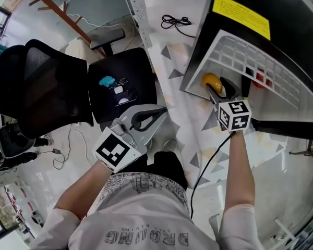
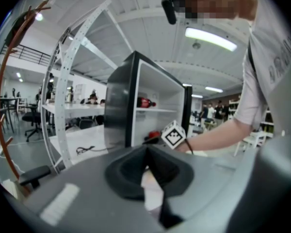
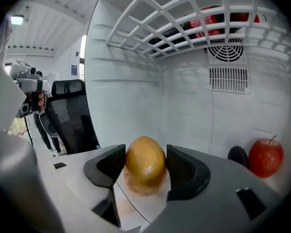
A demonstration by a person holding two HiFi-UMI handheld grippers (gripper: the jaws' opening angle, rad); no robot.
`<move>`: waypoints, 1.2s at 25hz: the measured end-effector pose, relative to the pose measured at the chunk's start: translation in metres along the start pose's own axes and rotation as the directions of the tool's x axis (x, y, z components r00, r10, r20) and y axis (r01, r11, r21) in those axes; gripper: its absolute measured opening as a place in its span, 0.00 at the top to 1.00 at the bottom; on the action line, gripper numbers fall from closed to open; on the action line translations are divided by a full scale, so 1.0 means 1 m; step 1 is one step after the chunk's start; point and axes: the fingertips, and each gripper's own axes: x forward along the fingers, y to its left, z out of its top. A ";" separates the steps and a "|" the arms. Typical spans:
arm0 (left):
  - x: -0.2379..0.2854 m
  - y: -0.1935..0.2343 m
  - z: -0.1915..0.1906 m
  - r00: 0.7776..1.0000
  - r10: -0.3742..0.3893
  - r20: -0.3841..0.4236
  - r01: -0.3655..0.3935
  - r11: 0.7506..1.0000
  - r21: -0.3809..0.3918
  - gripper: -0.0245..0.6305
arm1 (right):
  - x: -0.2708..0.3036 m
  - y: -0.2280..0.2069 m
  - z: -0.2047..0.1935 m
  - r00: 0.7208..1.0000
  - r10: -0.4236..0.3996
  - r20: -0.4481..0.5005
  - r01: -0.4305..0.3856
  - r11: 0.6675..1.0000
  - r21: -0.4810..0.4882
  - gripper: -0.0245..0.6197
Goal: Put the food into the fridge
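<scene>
The yellow-orange fruit point(image 3: 144, 171) is gripped by the right claw point(image 3: 145, 154) inside the fridge point(image 3: 136, 81), near a red apple point(image 3: 266, 158). The left claw point(image 2: 146, 154) is pinched shut, with nothing held.

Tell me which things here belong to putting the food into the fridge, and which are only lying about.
For the job:
- yellow food item, gripped in the right claw
- fridge, open
- red apple, already inside

Lying about:
- black office chair, with a blue item on its seat
- black cable beside the fridge
- left claw, shut and empty
</scene>
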 end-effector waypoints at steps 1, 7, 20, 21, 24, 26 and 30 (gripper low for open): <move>0.000 0.000 0.000 1.000 0.002 0.000 -0.002 1.000 -0.002 0.95 | 0.001 -0.001 -0.002 1.000 -0.001 -0.005 0.001 1.000 0.002 0.55; 0.001 0.003 -0.002 1.000 0.005 0.001 -0.005 1.000 -0.004 0.95 | 0.005 -0.003 -0.006 1.000 -0.003 -0.007 0.003 1.000 0.011 0.55; 0.003 0.000 0.004 1.000 -0.015 0.004 0.015 1.000 -0.001 0.95 | 0.002 -0.001 -0.005 1.000 -0.011 -0.010 0.012 0.999 0.037 0.55; 0.002 0.000 0.005 1.000 -0.019 0.005 0.019 1.000 0.000 0.95 | 0.000 0.000 -0.003 1.000 -0.015 -0.006 0.015 0.999 0.041 0.55; -0.001 -0.002 0.010 0.999 -0.035 0.013 0.035 0.999 0.000 0.95 | -0.011 0.003 0.004 1.000 -0.027 0.006 0.027 0.998 0.054 0.55; -0.003 -0.004 0.014 0.999 -0.048 0.020 0.048 0.999 -0.003 0.95 | -0.019 0.007 0.010 0.999 -0.037 0.015 0.036 0.997 0.064 0.55; -0.009 -0.006 0.022 0.997 -0.076 0.027 0.076 0.997 -0.002 0.95 | -0.038 0.019 0.022 0.998 -0.052 0.037 0.049 0.995 0.084 0.55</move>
